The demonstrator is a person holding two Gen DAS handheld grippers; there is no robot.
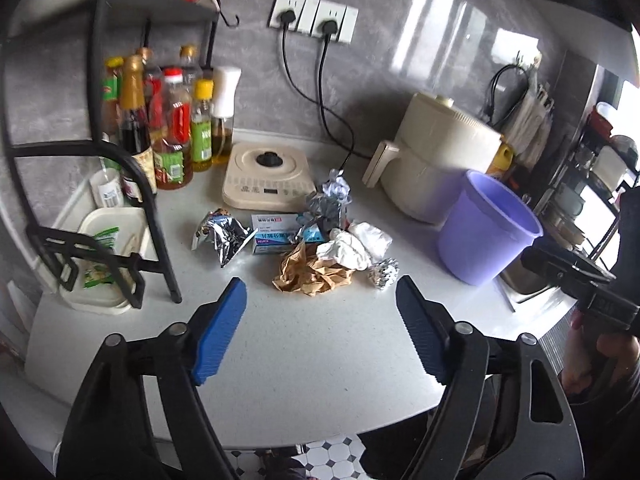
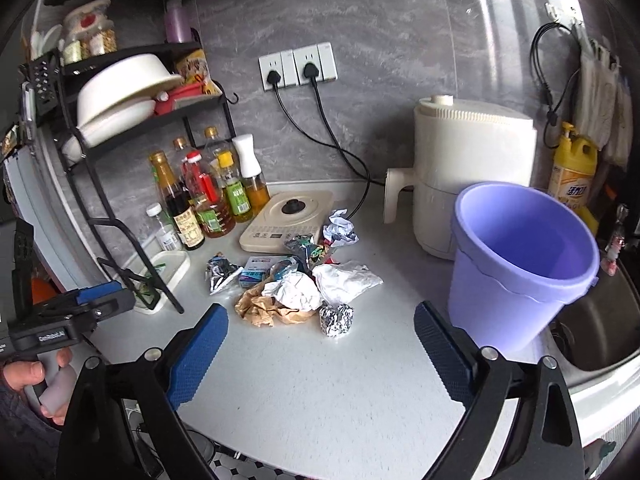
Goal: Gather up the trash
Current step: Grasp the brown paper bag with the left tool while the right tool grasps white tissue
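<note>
The trash lies in a loose heap on the white surface (image 1: 312,360), ahead of both my grippers and touching neither of them. Nearest to my left gripper (image 1: 320,328) is the crumpled brown paper (image 1: 312,276), and just to its right lies a small foil ball (image 1: 383,273). On top of the brown paper sits crumpled white paper (image 1: 347,249). Behind these I see a blue and white box (image 1: 274,236), a silver foil wrapper (image 1: 220,236) to the left, and more crumpled foil (image 1: 334,196) further back.

My left gripper stands open, its blue pads apart, with nothing between them. My right gripper (image 2: 320,356) is open too and holds nothing; from its camera the foil ball is the nearest piece, a little beyond the pads.

The purple bucket (image 2: 520,268) stands upright to the right of the heap, beside my right gripper's right finger, and at the edge of a sink (image 2: 600,332). Behind the bucket stands a cream appliance (image 2: 468,168). A flat cream cooker (image 1: 266,178) lies behind the heap, and bottles (image 1: 176,132) stand by a black rack (image 1: 120,160) on the left. The surface between my grippers and the heap is bare.
</note>
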